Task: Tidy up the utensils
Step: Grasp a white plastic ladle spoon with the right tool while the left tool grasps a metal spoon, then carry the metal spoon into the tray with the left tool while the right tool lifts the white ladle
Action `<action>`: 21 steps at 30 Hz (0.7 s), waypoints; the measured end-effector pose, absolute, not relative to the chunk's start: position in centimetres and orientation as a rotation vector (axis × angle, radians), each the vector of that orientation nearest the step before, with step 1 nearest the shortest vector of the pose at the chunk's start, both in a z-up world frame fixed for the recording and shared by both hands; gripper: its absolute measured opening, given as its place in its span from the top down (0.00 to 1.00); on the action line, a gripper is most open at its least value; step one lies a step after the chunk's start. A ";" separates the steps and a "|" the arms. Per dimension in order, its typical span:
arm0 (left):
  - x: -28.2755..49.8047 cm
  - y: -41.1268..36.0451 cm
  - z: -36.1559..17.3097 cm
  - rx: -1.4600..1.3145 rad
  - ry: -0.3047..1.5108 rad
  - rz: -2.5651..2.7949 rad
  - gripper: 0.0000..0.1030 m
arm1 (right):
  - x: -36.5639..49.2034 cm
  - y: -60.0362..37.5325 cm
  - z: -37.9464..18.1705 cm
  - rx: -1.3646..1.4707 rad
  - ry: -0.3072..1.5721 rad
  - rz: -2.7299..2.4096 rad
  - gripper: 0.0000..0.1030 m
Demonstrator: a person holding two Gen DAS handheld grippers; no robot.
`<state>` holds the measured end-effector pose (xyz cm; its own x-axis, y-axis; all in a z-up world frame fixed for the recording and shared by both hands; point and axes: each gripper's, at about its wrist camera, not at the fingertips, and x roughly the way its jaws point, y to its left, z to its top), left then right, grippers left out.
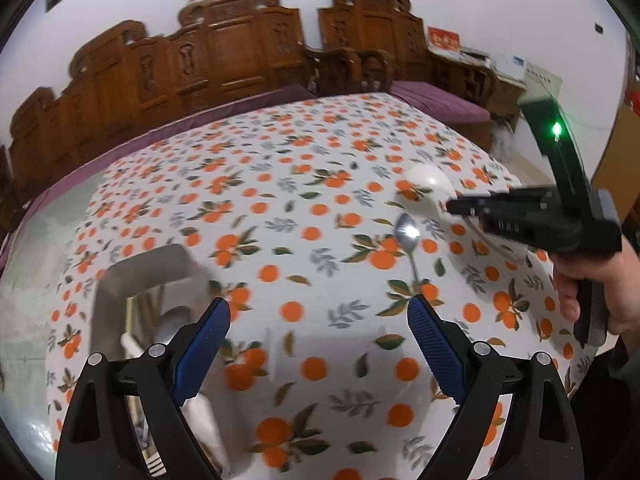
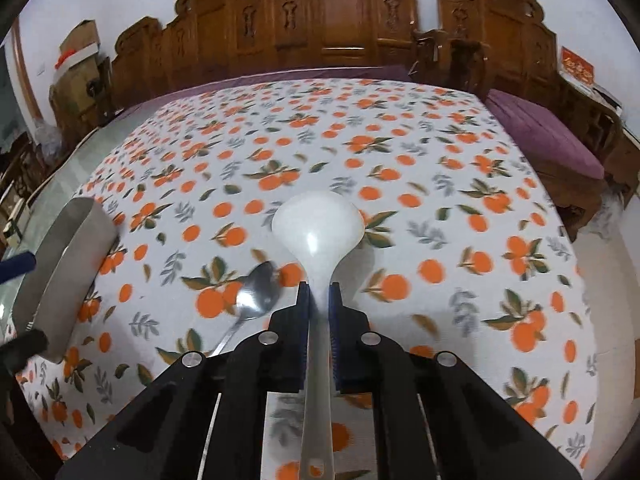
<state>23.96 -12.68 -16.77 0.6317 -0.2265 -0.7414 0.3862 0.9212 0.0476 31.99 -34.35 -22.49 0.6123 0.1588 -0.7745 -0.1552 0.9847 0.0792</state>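
My right gripper (image 2: 319, 290) is shut on the handle of a white plastic ladle (image 2: 318, 222), held above the table with the bowl pointing forward. The ladle (image 1: 428, 180) and right gripper (image 1: 452, 206) also show at the right in the left wrist view. A metal spoon (image 2: 256, 292) lies on the cloth just left of the right gripper, and shows in the left wrist view (image 1: 406, 234). My left gripper (image 1: 318, 312) is open and empty. A grey utensil holder (image 1: 148, 276) with utensils inside stands at its left; it shows at the left in the right wrist view (image 2: 60, 272).
The table is covered with a white cloth printed with oranges (image 2: 360, 152). Carved wooden benches (image 2: 344, 20) with purple cushions (image 2: 548, 136) stand behind and to the right of the table. Cardboard boxes (image 2: 78, 52) sit at the far left.
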 end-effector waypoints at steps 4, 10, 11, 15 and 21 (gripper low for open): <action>24.9 -15.5 -17.8 0.238 0.826 -0.384 0.16 | 32.0 -36.0 -22.6 0.020 0.894 0.165 0.90; 27.9 -18.4 -19.5 0.210 0.847 -0.420 0.22 | 31.7 -37.7 -22.3 0.041 0.878 0.154 0.90; 28.5 -18.8 -19.8 0.201 0.855 -0.432 0.25 | 31.6 -38.0 -22.3 0.052 0.877 0.156 0.90; 30.7 -20.2 -20.7 0.179 0.876 -0.460 0.31 | 31.8 -39.3 -22.2 0.107 0.873 0.164 0.90; 33.5 -22.0 -22.5 0.152 0.926 -0.488 0.41 | 32.1 -39.5 -22.3 0.144 0.874 0.180 0.90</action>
